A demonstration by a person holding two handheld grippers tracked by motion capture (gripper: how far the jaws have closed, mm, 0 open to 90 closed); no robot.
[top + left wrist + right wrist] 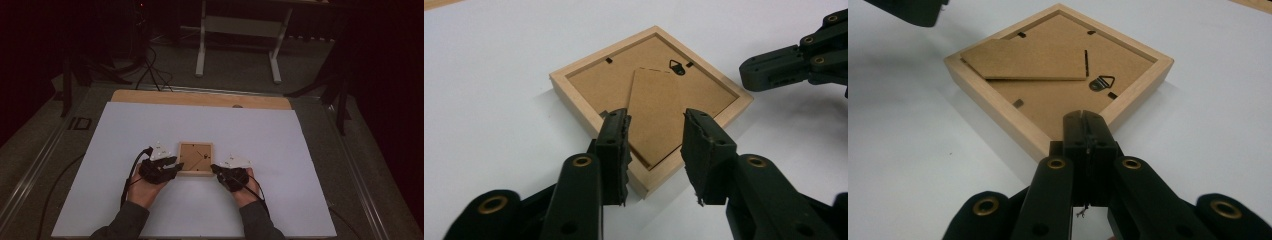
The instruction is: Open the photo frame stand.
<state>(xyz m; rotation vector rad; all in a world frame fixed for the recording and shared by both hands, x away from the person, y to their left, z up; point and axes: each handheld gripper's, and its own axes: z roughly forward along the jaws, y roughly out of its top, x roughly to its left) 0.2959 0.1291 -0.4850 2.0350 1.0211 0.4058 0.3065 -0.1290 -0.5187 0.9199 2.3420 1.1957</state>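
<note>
frame (pixel 574 82): pale wood, matt | backing (pixel 594 85): brown fibreboard | hanger (pixel 1102 83): metal

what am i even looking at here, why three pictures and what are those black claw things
A person sits at a table covered in white and holds a hand-held tool in each hand: the left gripper and the right gripper. Each has two black jaws that pinch like tongs.

The high view looks down from above the person's side, so the forearms come in from the bottom. The other two pictures come from small cameras riding on each gripper, looking along its own jaws.

On the table lies a small wooden picture frame, face down, showing its brown backing board, fold-out stand and metal hanger.

The left gripper's jaws stand apart over one corner of the frame, pinching nothing. The right gripper's jaws are shut together at another corner, with nothing visible between them.
</note>
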